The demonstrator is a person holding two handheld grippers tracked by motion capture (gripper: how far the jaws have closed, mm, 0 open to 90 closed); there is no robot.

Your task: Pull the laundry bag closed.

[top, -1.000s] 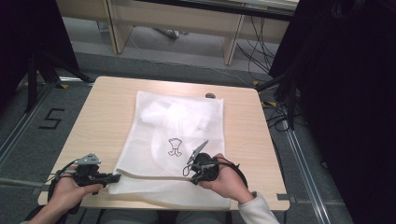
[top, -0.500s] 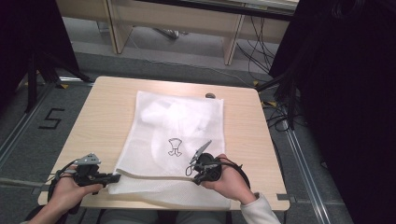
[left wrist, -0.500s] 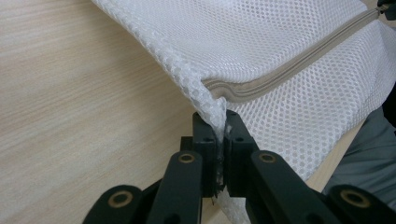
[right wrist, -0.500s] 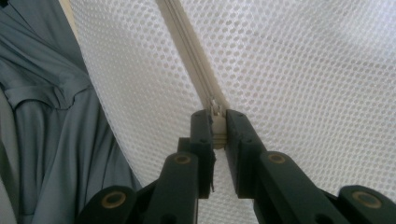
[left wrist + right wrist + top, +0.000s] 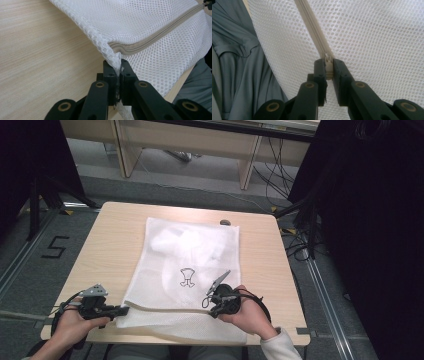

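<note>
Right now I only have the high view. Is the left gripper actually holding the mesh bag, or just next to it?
Observer: Holding it. The left gripper is shut on the corner of the mesh bag, beside the end of the zipper.
Operator: And the right one?
Observer: The right gripper is shut on the zipper pull.
Operator: Zipper open or closed there?
Observer: Closed ahead of the jaws in the right gripper view; behind them I cannot tell.

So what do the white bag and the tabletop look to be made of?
The white bag looks like synthetic mesh fabric: regular small holes, soft folds, with a beige woven-looking zipper tape. The tabletop looks like light wood or wood-grain laminate, matte, with fine straight grain lines.
</note>
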